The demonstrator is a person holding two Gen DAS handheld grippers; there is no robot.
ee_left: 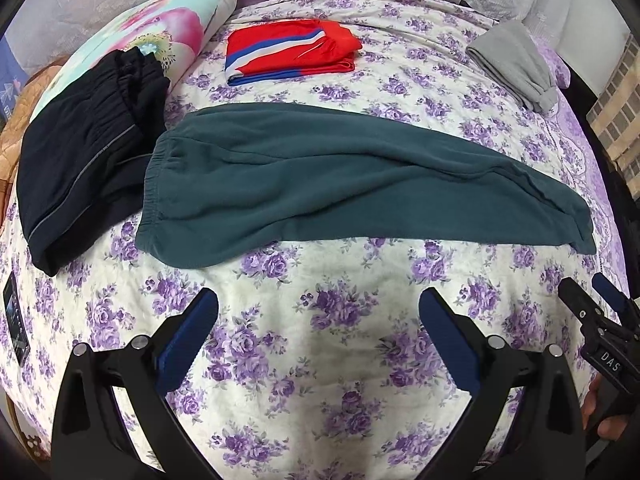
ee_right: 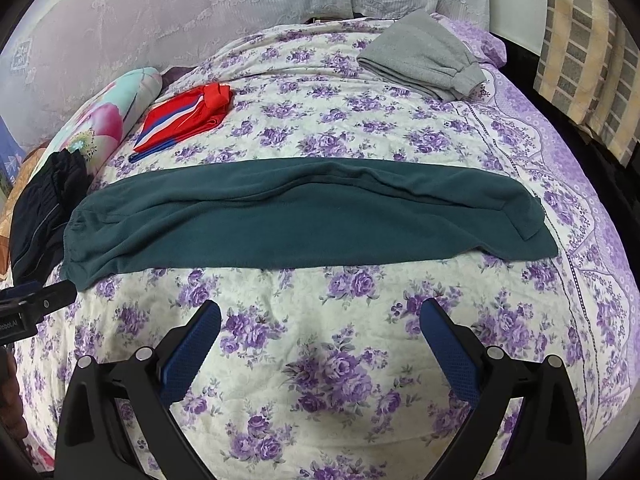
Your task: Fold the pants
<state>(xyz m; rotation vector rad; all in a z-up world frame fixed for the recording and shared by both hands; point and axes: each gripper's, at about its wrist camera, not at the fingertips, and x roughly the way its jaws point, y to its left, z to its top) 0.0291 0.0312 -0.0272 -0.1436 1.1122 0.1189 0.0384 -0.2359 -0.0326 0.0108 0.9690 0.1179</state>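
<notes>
The teal-green pants (ee_left: 320,184) lie across the middle of the bed, already folded lengthwise so one leg rests on the other. The elastic waistband (ee_left: 154,196) is at the left end and the cuffs (ee_left: 576,220) at the right, with a long soft crease running along the top layer. They lie flat on the floral purple bedspread (ee_left: 320,360), stretched side to side.

Both grippers hover over the bare bedspread on the near side of the pants, touching nothing. The left gripper (ee_left: 318,312) has its blue-padded fingers (ee_left: 188,336) spread wide, with only flowers between them. The right gripper (ee_right: 320,320) is spread just as wide and is likewise empty. It also shows at the right edge of the left camera's view.

Just left of the waistband, and overlapped by it a little, is a folded pair of black pants (ee_left: 80,168) with a thin grey stripe, leaning partly on a rolled flowery quilt (ee_left: 160,28). Farther back, well apart from the teal pair, a folded red garment with blue and white stripes (ee_left: 288,52) lies flat. At the far right corner sits a folded grey garment (ee_right: 424,56). A dark phone (ee_left: 16,320) lies at the bed's left edge. Pale lace curtains (ee_right: 200,12) hang behind the bed.
</notes>
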